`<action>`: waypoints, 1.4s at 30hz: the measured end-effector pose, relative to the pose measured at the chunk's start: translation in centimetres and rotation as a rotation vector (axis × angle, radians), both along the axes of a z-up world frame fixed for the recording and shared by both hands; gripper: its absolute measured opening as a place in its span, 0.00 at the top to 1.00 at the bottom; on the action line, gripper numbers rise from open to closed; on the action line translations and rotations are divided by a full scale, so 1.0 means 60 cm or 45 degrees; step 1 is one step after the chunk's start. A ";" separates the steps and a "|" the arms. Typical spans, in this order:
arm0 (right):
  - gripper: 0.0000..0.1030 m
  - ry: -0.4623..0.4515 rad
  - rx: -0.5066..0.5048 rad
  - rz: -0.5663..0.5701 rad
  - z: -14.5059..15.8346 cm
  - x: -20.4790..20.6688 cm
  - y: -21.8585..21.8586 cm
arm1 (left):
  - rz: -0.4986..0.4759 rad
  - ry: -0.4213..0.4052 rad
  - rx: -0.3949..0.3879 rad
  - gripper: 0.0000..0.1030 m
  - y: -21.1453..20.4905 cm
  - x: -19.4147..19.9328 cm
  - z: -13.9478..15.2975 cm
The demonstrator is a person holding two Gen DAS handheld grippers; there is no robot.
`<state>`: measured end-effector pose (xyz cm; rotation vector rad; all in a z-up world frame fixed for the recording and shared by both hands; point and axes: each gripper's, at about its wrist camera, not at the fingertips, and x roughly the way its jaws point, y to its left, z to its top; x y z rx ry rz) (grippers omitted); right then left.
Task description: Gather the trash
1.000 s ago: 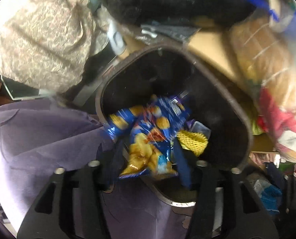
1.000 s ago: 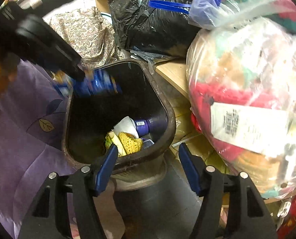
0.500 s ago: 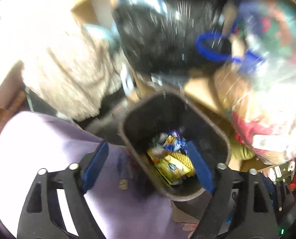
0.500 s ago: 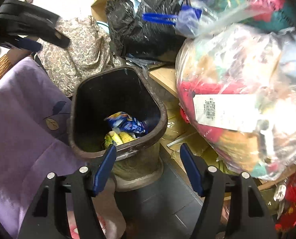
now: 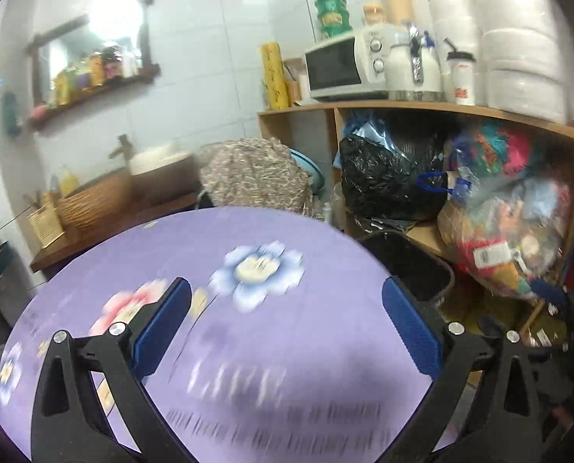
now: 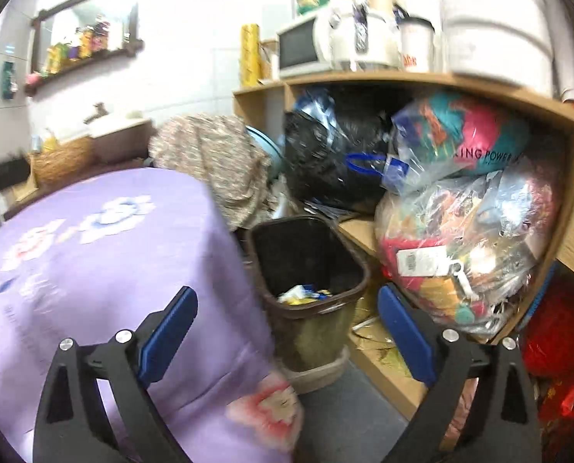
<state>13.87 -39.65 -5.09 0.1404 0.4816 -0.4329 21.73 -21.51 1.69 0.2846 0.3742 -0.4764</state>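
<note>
Both hand-held grippers are empty. Your left hand-held gripper is spread wide over the purple floral tablecloth, nothing between the pads. Your right hand-held gripper is spread wide too, aimed at the gap between the cloth-covered counter and the brown bin.

The trash, yellow and blue wrappers, sits at the bottom of the bin. The bin stands on the floor just beside the counter edge, in front of the wooden shelf.

I see no loose trash on the cloth in either view. Both views are motion-blurred, so small scraps could be missed.

Risks from here:
- Sweeping the cloth with spread jaws can snag the fabric and drag it off the counter edge.
- The bin looks light and sits on a loose base; bumping the rim with the right fingers could tip it and spill the wrappers.
- The clear bag of colourful stuff bulges out of the shelf close to the bin. Clipping it could drop it onto the bin.
- Moving this fast, you may misjudge the next pick.
</note>
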 end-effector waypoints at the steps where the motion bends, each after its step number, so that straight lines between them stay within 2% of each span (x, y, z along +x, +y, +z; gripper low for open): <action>1: 0.08 -0.006 -0.007 0.016 0.004 -0.009 0.015 | 0.011 -0.031 -0.003 0.05 0.023 -0.026 -0.005; 4: 0.05 -0.023 -0.045 0.053 0.012 -0.059 0.068 | 0.095 -0.106 -0.047 0.05 0.088 -0.096 -0.025; 10: 0.05 -0.083 -0.044 0.098 0.023 -0.131 0.134 | 0.323 -0.098 -0.213 0.05 0.190 -0.196 -0.056; 16: 0.05 -0.119 -0.099 0.117 0.038 -0.166 0.186 | 0.387 -0.113 -0.261 0.05 0.256 -0.262 -0.070; 22: 0.05 -0.146 -0.116 0.129 0.040 -0.178 0.210 | 0.409 -0.085 -0.263 0.05 0.283 -0.274 -0.083; 42: 0.05 -0.188 -0.165 0.172 0.053 -0.181 0.231 | 0.407 -0.136 -0.245 0.05 0.273 -0.282 -0.078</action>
